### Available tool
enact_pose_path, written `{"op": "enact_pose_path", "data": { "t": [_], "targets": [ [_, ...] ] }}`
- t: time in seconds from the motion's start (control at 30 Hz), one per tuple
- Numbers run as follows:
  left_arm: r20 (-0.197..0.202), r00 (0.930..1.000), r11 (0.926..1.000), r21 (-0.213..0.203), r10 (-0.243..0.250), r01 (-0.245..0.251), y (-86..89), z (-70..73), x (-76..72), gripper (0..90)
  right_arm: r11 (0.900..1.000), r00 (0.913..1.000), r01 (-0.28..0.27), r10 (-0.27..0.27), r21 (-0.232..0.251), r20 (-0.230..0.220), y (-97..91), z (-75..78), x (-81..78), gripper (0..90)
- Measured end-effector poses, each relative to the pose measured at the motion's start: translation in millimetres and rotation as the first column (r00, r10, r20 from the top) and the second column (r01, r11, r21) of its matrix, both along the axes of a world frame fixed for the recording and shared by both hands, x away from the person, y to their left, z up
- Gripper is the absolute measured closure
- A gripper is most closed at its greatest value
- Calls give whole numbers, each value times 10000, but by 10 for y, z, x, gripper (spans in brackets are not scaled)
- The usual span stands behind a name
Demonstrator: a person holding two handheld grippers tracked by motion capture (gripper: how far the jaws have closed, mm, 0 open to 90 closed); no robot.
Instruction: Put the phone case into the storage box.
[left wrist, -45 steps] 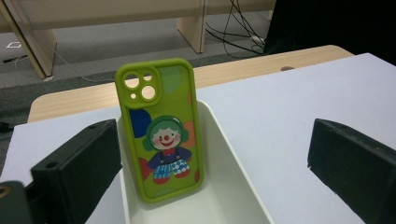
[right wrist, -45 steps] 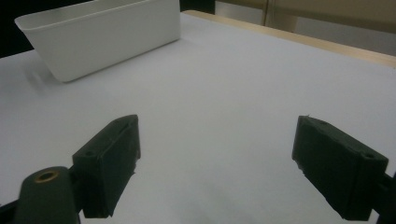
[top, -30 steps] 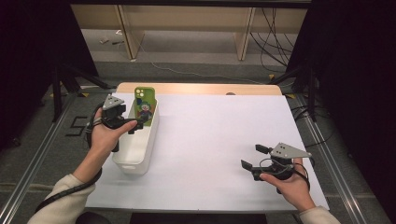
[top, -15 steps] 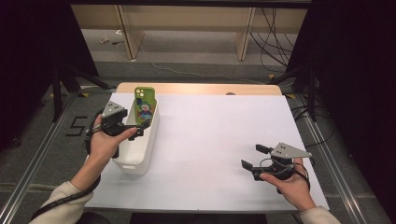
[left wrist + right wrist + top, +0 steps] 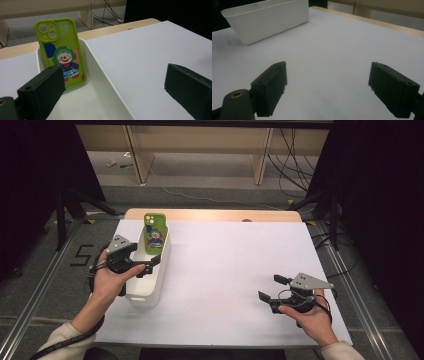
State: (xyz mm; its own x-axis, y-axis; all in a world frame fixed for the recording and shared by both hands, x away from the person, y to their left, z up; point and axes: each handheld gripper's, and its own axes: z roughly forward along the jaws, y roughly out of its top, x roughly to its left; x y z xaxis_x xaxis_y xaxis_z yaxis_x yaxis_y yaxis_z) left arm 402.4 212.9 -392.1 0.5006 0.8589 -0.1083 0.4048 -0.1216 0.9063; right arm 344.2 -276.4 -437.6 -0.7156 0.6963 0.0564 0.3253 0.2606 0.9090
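A green phone [image 5: 154, 233] with a clown picture on its back stands upright against the far end wall of a white bin [image 5: 150, 292] at the table's left. It also shows in the left gripper view as the phone [image 5: 62, 52] leaning in the bin [image 5: 105, 82]. My left gripper [image 5: 150, 265] hovers over the bin's middle, open, a short way in front of the phone and holding nothing; its wide-apart jaws frame the left gripper [image 5: 112, 85]. My right gripper [image 5: 269, 288] rests open near the table's front right, seen empty as the right gripper [image 5: 328, 85].
A white sheet [image 5: 235, 265] covers the table, with a wooden strip [image 5: 215, 215] along the far edge. The bin [image 5: 269, 20] lies well ahead of the right gripper. Cables and wooden frame legs lie on the floor beyond the table.
My left gripper has drawn back from the phone toward the near end of the bin, open throughout. The phone stays standing. The right gripper has not moved.
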Motion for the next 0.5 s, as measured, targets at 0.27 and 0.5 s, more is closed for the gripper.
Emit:
{"op": "enact_pose_path", "data": {
  "t": [0.27, 0.5],
  "targets": [
    [-70, 9994, 9994, 10, -340, 340, -30, -40, -51, 17, 10000, 10000, -1, 1, 14, 5, 0, 0, 1, 164],
    [-61, 9980, 9981, -28, -622, 622, -46, -61, -113, 0, 10000, 10000, 7, -7, -6, -5, 0, 0, -1, 164]
  ]
}}
